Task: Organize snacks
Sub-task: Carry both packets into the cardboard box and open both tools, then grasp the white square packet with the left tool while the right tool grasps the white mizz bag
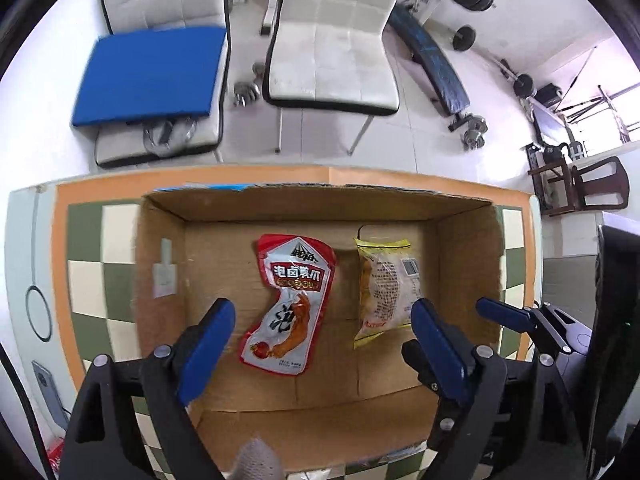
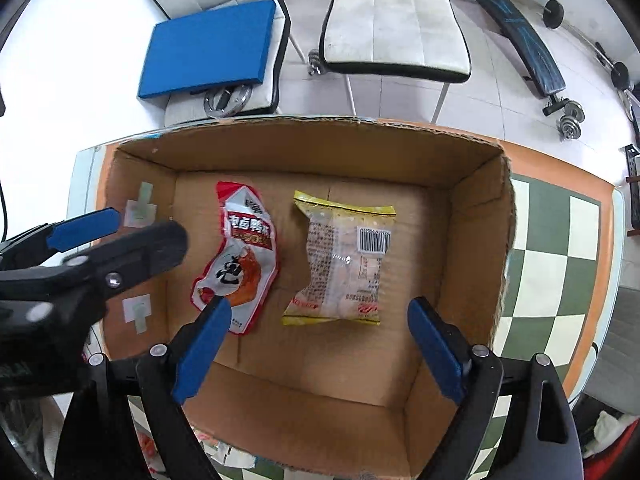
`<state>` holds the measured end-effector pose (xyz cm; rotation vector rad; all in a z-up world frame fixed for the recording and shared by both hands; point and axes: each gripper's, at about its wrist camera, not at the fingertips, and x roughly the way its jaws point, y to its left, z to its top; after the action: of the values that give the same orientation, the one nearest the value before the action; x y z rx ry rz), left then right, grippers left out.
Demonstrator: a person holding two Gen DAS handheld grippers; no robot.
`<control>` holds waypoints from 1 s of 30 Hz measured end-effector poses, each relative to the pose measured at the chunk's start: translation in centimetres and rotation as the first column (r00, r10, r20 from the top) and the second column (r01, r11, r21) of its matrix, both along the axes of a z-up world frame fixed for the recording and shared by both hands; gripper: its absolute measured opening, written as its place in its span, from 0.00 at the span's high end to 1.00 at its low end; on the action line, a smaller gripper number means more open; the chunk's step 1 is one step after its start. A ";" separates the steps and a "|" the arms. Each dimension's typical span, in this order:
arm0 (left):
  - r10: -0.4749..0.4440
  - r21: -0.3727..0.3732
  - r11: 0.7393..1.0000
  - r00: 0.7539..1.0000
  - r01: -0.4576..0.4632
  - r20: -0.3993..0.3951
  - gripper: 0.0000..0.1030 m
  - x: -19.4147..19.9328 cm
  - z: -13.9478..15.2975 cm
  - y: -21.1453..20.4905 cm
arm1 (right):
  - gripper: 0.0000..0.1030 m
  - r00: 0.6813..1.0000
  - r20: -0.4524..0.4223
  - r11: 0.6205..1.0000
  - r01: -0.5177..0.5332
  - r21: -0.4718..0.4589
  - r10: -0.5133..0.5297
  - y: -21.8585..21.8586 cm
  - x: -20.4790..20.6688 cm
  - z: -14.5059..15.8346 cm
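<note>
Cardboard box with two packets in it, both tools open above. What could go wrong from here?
1. The left tool and right tool hang close together over the cardboard box; they may collide.
2. The red packet and yellow packet lie flat on the floor, so fingertips may scrape cardboard or slip.

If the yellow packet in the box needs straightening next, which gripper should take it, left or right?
Right, probably. In its own view the right gripper is open and lined up with the yellow packet. The open left gripper lines up with the red packet instead. Neither holds anything.
</note>
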<state>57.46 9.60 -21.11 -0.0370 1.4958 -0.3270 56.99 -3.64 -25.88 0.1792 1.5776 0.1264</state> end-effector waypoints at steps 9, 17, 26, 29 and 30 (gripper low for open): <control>0.048 -0.006 0.999 0.926 -0.049 0.375 0.13 -7.5 10.0 3.4 | 0.10 0.982 0.190 0.998 -0.031 0.046 0.022 1.6 -7.1 5.8; -0.004 0.155 0.987 0.961 -0.041 0.275 0.13 -17.0 7.2 6.5 | 0.10 0.984 0.176 0.994 -0.021 0.104 0.002 2.6 -17.8 7.3; 0.016 0.215 0.977 0.997 0.000 -0.072 0.13 -27.2 -5.1 6.7 | 0.10 0.957 -0.018 0.944 -0.288 -0.161 0.289 1.7 -25.4 -0.8; 0.032 0.241 0.971 0.993 -0.003 -0.115 0.13 -28.8 -7.8 6.3 | 0.10 0.909 -0.101 0.885 -0.417 -0.206 0.405 1.9 -26.3 -4.5; 0.036 0.245 0.969 0.993 -0.007 -0.113 0.13 -29.1 -8.1 6.0 | 0.10 0.887 -0.128 0.856 -0.462 -0.230 0.444 2.2 -26.6 -5.8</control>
<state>28.31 15.60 -29.20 0.1263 1.6412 -0.1220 30.34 -1.48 -31.67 -0.4024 1.6670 0.2856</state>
